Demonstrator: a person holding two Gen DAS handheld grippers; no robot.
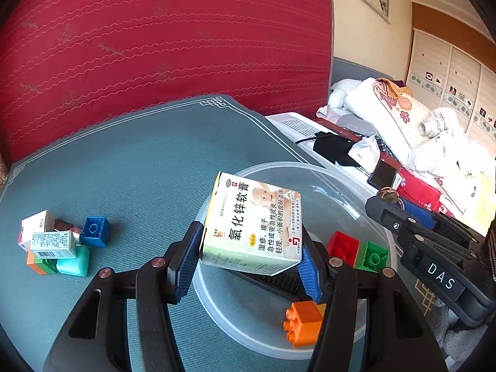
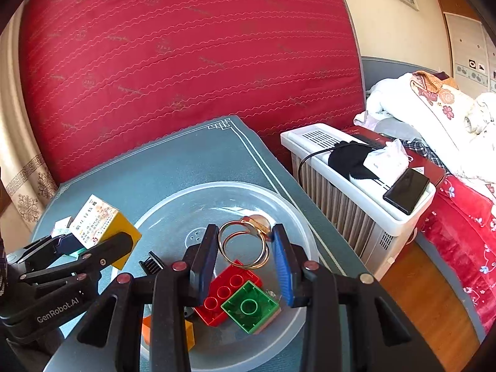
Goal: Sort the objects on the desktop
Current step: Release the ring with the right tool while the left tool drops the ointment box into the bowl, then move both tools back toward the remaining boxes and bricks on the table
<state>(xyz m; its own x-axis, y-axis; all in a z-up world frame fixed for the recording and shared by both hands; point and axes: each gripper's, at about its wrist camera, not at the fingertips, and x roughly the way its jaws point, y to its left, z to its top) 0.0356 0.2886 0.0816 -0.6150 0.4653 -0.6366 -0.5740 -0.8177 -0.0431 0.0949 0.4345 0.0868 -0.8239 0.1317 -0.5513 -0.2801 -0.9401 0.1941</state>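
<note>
My left gripper (image 1: 248, 257) is shut on a white and yellow ointment box (image 1: 252, 226) and holds it above the near left part of a clear plastic plate (image 1: 334, 186). The box also shows in the right wrist view (image 2: 99, 220). My right gripper (image 2: 243, 248) is shut on a gold ring pair (image 2: 245, 245) above the plate (image 2: 192, 198). On the plate lie a red brick (image 2: 226, 291), a green brick (image 2: 249, 307), an orange brick (image 1: 302, 322) and a black comb (image 2: 152, 262).
At the mat's left lie a blue brick (image 1: 96, 231), small boxes (image 1: 52, 241), a teal block (image 1: 74, 260) and an orange-green brick (image 1: 38, 265). A white heater (image 2: 356, 192) with a phone (image 2: 406, 190) stands right of the table. A red quilt (image 2: 186, 62) rises behind.
</note>
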